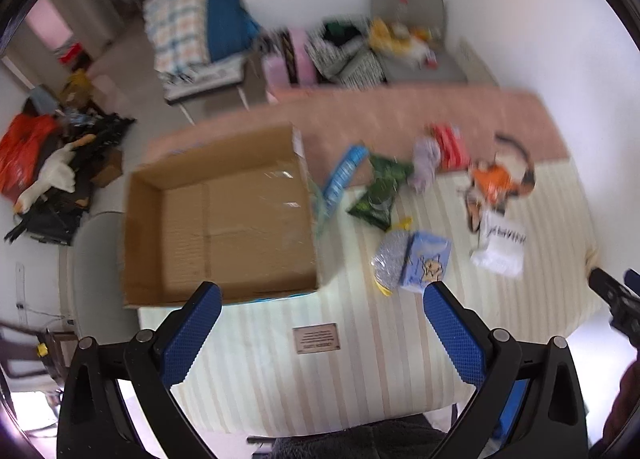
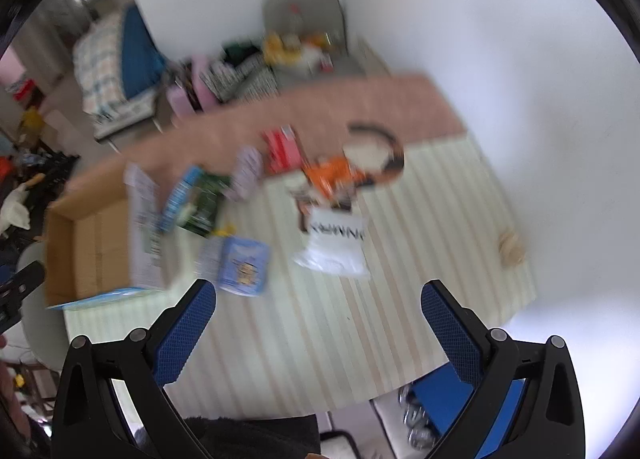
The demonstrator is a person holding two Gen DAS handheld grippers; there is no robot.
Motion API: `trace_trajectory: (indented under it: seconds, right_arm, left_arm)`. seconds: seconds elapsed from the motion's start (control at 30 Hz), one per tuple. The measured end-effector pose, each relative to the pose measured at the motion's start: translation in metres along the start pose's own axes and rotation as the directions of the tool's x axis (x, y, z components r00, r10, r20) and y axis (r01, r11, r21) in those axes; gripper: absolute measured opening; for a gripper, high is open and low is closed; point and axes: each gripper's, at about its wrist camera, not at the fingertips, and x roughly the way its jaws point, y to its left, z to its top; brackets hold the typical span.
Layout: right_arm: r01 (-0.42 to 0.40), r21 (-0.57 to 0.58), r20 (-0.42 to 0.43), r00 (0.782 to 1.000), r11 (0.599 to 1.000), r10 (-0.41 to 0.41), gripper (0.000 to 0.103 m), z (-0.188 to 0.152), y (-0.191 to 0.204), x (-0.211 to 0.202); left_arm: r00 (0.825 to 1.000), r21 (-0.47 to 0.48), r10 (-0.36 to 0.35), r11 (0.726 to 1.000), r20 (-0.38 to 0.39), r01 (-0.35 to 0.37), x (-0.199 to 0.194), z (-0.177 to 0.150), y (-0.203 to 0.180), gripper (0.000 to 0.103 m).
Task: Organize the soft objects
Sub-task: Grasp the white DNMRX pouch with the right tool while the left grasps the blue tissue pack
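Clearly both grippers empty: left gripper (image 1: 322, 323) and right gripper (image 2: 318, 319) jaws spread wide above near edge of striped cloth-covered table (image 1: 360, 359); soft packets, e.g. white crinkly plastic pouch (image 2: 334, 247), scattered mid-table; open brown cardboard box (image 1: 224, 219) at left edge. Risk: slippery pouches squirt from pinch, or box nudged off edge

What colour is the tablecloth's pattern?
Cream with pale stripes, clearest in the left wrist view.
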Motion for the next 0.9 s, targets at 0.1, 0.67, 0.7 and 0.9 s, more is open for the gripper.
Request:
trace_trajectory:
  seconds: [0.1, 0.67, 0.7, 0.9]
  right_arm:
    - [0.0, 0.053, -0.106, 0.994, 0.999, 0.006, 0.103, 0.015, -0.025, 0.078]
    - [-0.085, 0.075, -0.447, 0.888, 0.994, 0.109, 0.103, 0.039, -0.041, 0.349]
    - [-0.083, 0.077, -0.458, 0.882, 0.994, 0.109, 0.103, 0.036, -0.042, 0.357]
    - [-0.088, 0.068, -0.504, 0.856, 0.994, 0.111, 0.099, 0.013, -0.055, 0.371]
  left_arm:
    - [0.994, 0.054, -0.026, 0.998, -0.104, 0.032, 0.059, 0.017, -0.033, 0.101]
    - [0.855, 0.11, -0.083, 0.981, -0.512, 0.161, 0.276, 0.005, -0.156, 0.077]
    - [0.858, 0.113, -0.076, 0.982, -0.509, 0.154, 0.278, 0.004, -0.156, 0.077]
    - [0.86, 0.137, -0.022, 0.985, -0.51, 0.106, 0.287, -0.003, -0.15, 0.077]
